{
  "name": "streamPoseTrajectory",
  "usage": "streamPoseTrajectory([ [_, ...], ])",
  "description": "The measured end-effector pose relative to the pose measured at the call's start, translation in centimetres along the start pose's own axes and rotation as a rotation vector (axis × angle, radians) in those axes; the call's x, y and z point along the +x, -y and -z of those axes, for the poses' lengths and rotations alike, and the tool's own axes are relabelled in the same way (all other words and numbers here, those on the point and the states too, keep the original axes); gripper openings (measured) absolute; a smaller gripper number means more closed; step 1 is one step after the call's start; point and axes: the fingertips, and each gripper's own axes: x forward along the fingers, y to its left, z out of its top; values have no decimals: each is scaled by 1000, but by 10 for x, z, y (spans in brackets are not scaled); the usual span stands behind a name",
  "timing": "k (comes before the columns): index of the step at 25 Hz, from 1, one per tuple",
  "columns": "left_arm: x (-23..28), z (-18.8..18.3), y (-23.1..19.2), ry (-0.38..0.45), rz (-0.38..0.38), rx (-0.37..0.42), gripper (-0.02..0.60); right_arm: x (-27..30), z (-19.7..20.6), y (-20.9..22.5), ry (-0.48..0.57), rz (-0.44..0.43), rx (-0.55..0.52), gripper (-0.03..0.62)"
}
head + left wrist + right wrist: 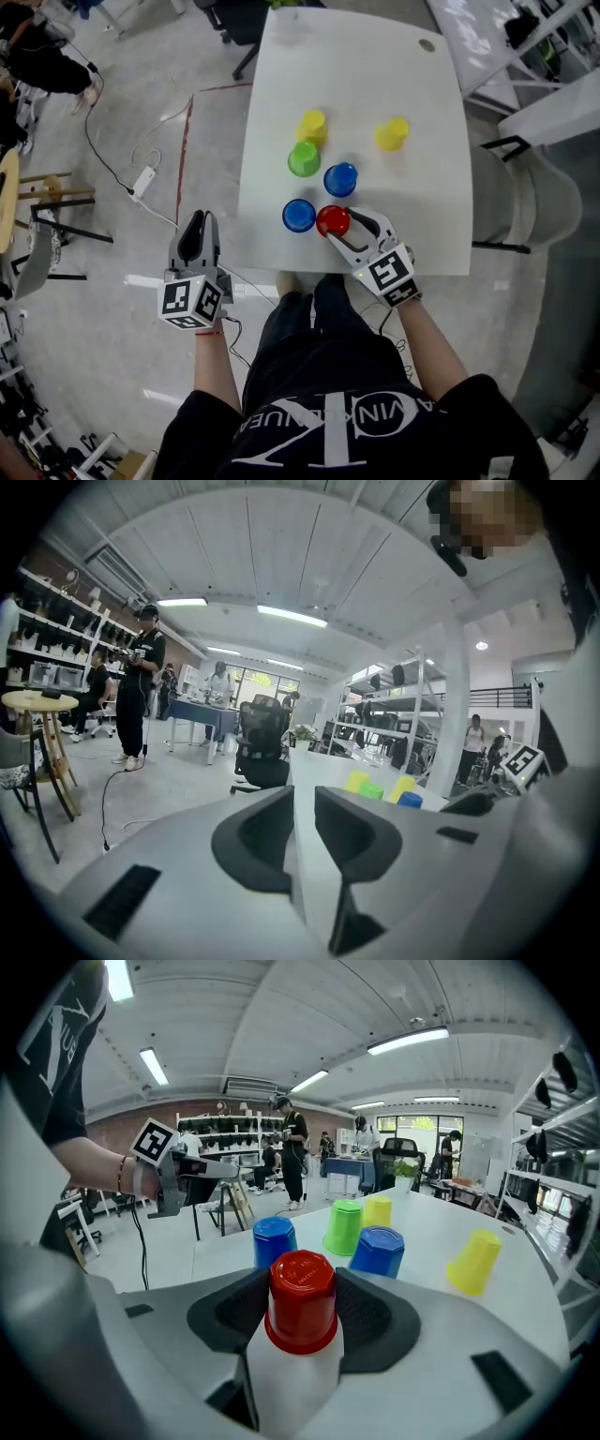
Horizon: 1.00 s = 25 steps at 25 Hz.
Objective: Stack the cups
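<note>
White table carries six cups, all mouth down, none stacked. The red cup stands near the table's front edge and is the reference for everything else.

Right gripper reaches in from the front right of the red cup and is clenched on it. In the right gripper view the pads sit against both its sides and the cup is upright.

Left gripper is well to the left of the red cup, off the table and over the floor. Its jaws are only a narrow slit apart with nothing between them.

Near blue cup is just left of the red cup. Far blue cup is just behind the red cup. Green cup is behind it and to the left. Left yellow cup is farther back, touching or almost touching the green one. Right yellow cup is behind the red cup and to the right, apart from the rest.
</note>
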Motion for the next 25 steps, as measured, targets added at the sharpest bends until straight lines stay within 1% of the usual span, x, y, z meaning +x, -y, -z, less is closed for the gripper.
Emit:
streamPoseTrajectory([
  [9,-3,4,-1,-5,0,-7,71,1,0,0,-3,3,-7,230],
  [11,-2,5,0,-6,3,-9,71,-1,-2,0,11,-4,6,254],
  [15,-2,3,0,-1,7,-12,71,-14,-19,5,85,-21,55,308],
  [17,-2,1,0,3,6,-15,71,-21,-29,16,114,-11,68,310],
  [20,0,-2,0,12,1,-17,71,-23,-38,40,128,27,65,304],
  [25,-6,-4,-2,15,-19,-15,71,-6,-36,73,99,64,89,299],
])
